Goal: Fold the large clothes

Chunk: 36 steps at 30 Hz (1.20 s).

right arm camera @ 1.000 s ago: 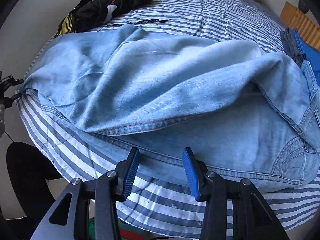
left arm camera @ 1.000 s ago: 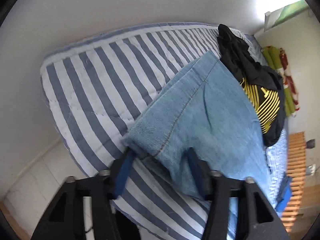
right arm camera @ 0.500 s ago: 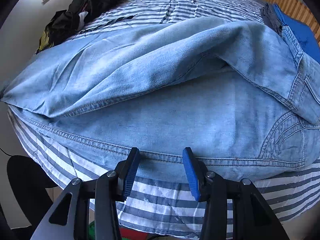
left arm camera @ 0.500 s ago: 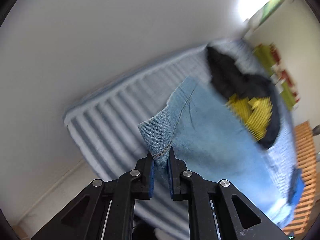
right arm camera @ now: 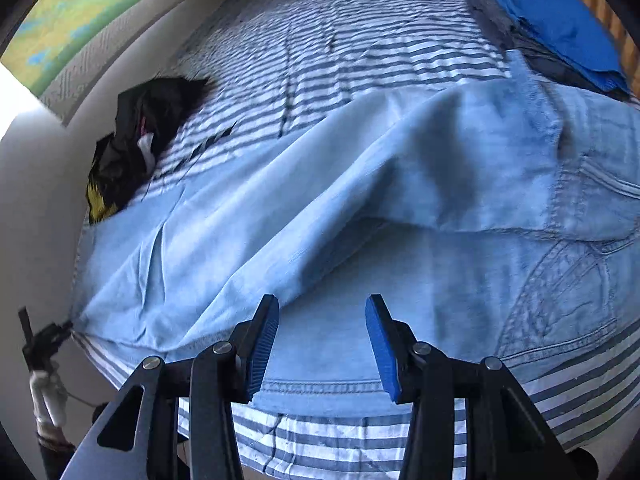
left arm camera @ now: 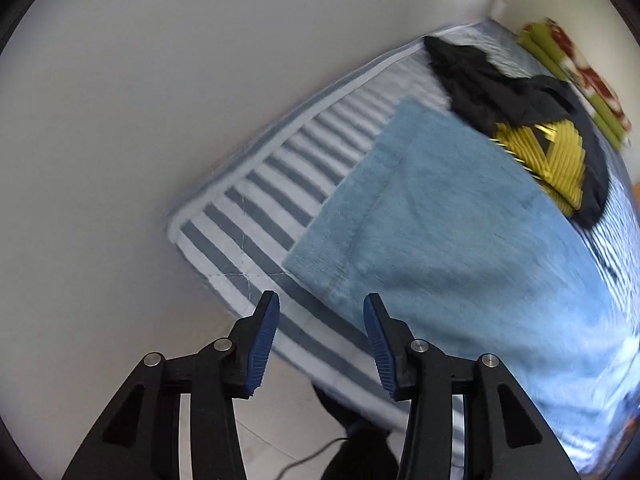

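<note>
Home bedroom: striped bed [right arm camera: 360, 40], scattered clothes [left arm camera: 540, 120], plain wall [left arm camera: 160, 80].

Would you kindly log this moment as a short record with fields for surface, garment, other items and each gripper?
surface: striped bed cover
garment: light blue jeans, spread flat, one leg folded over the other
other items: black and yellow garment; blue folded stack
left gripper: jaws just opened, nothing between them
right gripper: open, empty, over jeans' edge

soft daylight, corner window glare, motion blur, fisheye-bent edges
</note>
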Available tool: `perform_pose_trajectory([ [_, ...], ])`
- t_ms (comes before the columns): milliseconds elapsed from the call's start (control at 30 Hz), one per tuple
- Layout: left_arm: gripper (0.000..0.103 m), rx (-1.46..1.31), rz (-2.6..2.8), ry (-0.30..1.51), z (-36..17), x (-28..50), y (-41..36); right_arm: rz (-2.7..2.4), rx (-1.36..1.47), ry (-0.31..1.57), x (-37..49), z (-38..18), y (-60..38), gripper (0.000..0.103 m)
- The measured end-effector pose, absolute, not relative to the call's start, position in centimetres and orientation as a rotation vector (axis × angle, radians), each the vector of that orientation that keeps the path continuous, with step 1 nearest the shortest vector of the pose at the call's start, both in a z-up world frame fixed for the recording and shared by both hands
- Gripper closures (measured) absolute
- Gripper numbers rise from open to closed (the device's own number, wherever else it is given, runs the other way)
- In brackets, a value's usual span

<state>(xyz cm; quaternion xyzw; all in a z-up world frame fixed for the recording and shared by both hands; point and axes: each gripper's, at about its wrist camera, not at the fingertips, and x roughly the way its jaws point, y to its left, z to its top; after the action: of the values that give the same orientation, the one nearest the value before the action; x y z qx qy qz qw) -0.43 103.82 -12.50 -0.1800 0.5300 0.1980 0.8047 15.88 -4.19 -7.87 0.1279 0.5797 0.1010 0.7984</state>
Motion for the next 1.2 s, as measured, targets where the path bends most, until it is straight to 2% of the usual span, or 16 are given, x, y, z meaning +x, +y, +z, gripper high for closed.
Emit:
perform_pose_trajectory([
  [100,0.053,-0.270,0.304,1.105,-9.8,-0.2,99.2,0.081,0.280,1.185,16.3,-6.4,-8.9,0.061],
  [200,0.035,-0.147,0.132,1.092,-7.9,1.2,91.8,-0.056,0.314,1.149,16.3,-5.5,-14.3,0.061],
  [233,0.034,-0.116,0.064,1.094,-7.5,1.6,89.3,-0.108,0.321,1.132,16.2,-5.2,-16.3,0.061],
  [333,0.034,0.002,-0.130,1.076,-7.1,3.4,80.2,-0.164,0.328,1.114,16.2,-5.4,-19.7,0.056],
  [633,0.033,0.275,-0.546,1.114,-9.9,4.1,57.0,-0.141,0.373,1.133,17.2,-8.0,-23.8,0.054],
  [900,0.034,0.505,-0.544,1.087,-13.7,5.7,49.2,-0.020,0.352,1.161,20.0,-10.4,-23.3,0.053],
  [933,0.040,0.513,-0.548,1.098,-14.1,5.9,48.9,0.012,0.357,1.176,20.4,-10.6,-23.2,0.055],
  [967,0.046,0.519,-0.562,1.114,-14.7,6.1,48.6,0.035,0.357,1.185,20.6,-10.5,-23.1,0.062],
  [1000,0.063,0.527,-0.564,1.124,-15.5,6.5,47.9,0.047,0.334,1.205,21.0,-10.3,-23.0,0.084],
  [1033,0.081,0.540,-0.560,1.138,-16.0,6.8,47.7,0.060,0.311,1.229,21.2,-9.9,-22.9,0.095],
  [1200,0.089,0.490,-0.570,1.168,-15.6,7.7,48.4,0.097,0.168,1.223,22.1,-5.4,-22.1,0.097],
])
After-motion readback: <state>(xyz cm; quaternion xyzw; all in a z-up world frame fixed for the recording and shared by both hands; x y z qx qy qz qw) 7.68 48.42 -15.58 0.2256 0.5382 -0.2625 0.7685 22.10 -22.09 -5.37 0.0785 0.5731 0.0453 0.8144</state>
